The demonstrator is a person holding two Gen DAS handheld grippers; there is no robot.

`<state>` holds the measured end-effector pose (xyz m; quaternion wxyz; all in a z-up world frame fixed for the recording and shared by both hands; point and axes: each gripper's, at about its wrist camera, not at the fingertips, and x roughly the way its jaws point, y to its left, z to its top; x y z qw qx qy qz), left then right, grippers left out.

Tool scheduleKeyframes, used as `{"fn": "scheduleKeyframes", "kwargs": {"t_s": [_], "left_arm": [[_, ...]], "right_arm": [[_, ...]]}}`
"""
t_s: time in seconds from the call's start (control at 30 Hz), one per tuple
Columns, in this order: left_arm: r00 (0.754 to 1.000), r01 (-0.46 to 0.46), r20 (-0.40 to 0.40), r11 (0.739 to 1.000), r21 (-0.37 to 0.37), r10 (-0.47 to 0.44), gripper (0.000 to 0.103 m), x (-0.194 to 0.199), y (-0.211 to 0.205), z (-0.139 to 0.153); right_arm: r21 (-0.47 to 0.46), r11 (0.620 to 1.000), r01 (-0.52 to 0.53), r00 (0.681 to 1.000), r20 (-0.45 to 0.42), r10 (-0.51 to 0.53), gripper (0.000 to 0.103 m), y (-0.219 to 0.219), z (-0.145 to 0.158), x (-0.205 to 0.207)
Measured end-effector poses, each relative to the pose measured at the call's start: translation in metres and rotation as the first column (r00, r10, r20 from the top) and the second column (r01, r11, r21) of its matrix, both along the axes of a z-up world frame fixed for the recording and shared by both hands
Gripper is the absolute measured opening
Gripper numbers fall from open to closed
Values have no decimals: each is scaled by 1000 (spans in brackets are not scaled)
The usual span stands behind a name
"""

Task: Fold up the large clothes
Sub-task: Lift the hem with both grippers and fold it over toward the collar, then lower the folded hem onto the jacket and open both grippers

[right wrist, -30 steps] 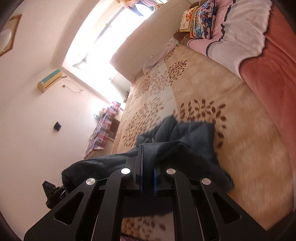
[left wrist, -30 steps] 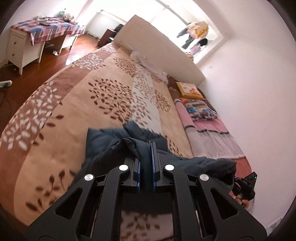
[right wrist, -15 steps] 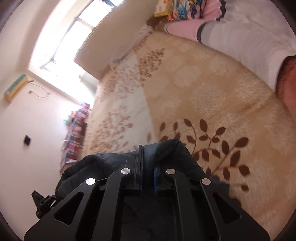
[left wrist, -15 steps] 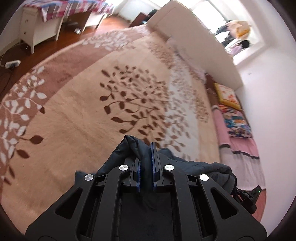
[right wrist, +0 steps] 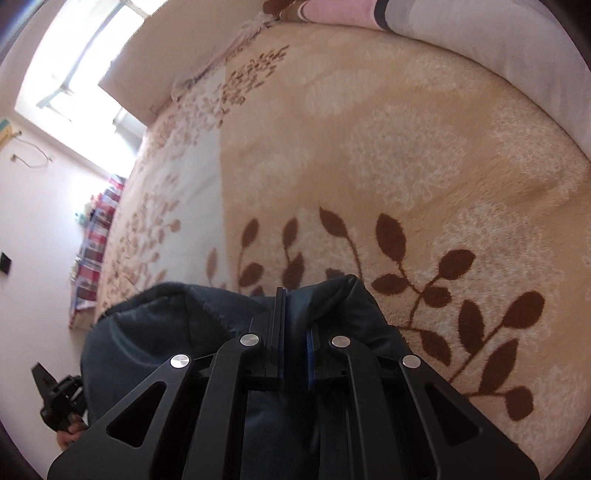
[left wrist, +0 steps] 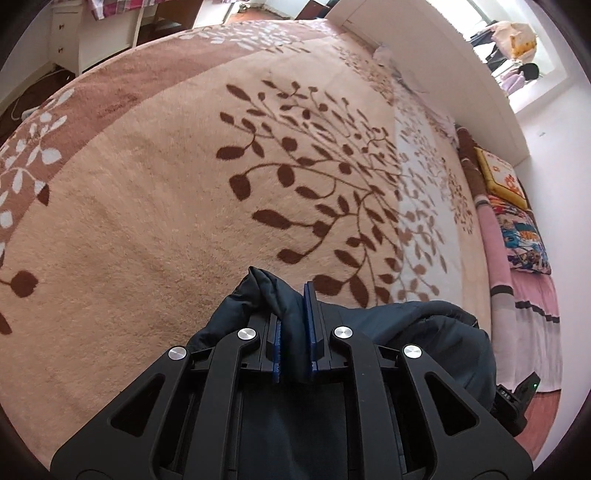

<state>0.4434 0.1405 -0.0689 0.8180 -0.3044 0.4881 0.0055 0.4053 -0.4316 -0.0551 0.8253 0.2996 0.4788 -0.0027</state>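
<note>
A dark navy padded garment (left wrist: 424,332) hangs bunched between my two grippers, low over the leaf-patterned bed blanket (left wrist: 184,184). My left gripper (left wrist: 293,325) is shut on a fold of the garment at its edge. My right gripper (right wrist: 293,325) is shut on another fold of the same garment (right wrist: 155,332). The right gripper shows at the lower right of the left wrist view (left wrist: 517,398). The left gripper shows at the lower left of the right wrist view (right wrist: 55,398). Most of the garment is hidden beneath the gripper bodies.
The beige and brown blanket (right wrist: 406,147) covers the bed. Colourful pillows (left wrist: 517,221) and a pink striped cover (left wrist: 524,314) lie along the right side. A white headboard (left wrist: 424,55) stands at the far end. A white desk (left wrist: 92,33) stands beyond the bed's left edge.
Both grippers have come down and forward toward the blanket with the garment. The blanket now fills both views and less of the garment's loose end shows ahead.
</note>
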Motion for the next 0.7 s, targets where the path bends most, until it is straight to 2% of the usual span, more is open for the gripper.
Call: {"fn": "scheduleKeyframes", "kwargs": {"t_s": [0.1,0.2,0.27,0.3,0.37,0.4,0.43,0.5,0.53,0.57,0.6,0.67,0.7], "left_arm": [[1000,-14,-6,1000,-26,13,16,-2,4,5],[999,-28,22,994,-102,30,24,-8,13,18],[998,-31,52,988,-153,39,35,-12,17,26],[996,-38,69,983,-182,52,38,-15,20,31],[992,-58,97,977,-204,79,53,-21,22,39],[989,-73,114,979,-189,96,55,-24,22,43],[984,-84,139,981,-173,109,60,-28,23,48],[979,-84,170,986,-146,109,61,-32,27,57],[981,-69,169,988,-135,91,61,-34,27,59],[983,-50,169,992,-120,70,60,-34,25,61],[984,-9,174,995,-95,25,60,-36,21,63],[984,84,161,996,-32,-78,43,-38,8,63],[982,120,148,993,-22,-115,39,-38,2,60]], "right_arm": [[66,998,25,1000,-12,-24,12,-9,3,-3],[156,987,37,999,13,-39,18,-21,18,-9],[205,978,35,998,39,-44,38,-27,27,-14],[225,974,38,997,56,-52,44,-30,32,-18],[224,973,54,993,92,-76,76,-32,43,-24],[201,977,72,988,118,-97,77,-33,49,-28],[185,980,71,984,148,-99,77,-34,56,-32],[180,981,68,982,162,-97,77,-35,61,-37],[175,983,59,983,164,-88,74,-33,63,-41],[152,988,22,985,168,-48,62,-27,65,-45],[125,992,-8,987,161,-12,56,-22,65,-46],[78,994,-78,990,124,68,33,-6,59,-49],[68,993,-101,991,100,94,28,0,54,-49]]}}
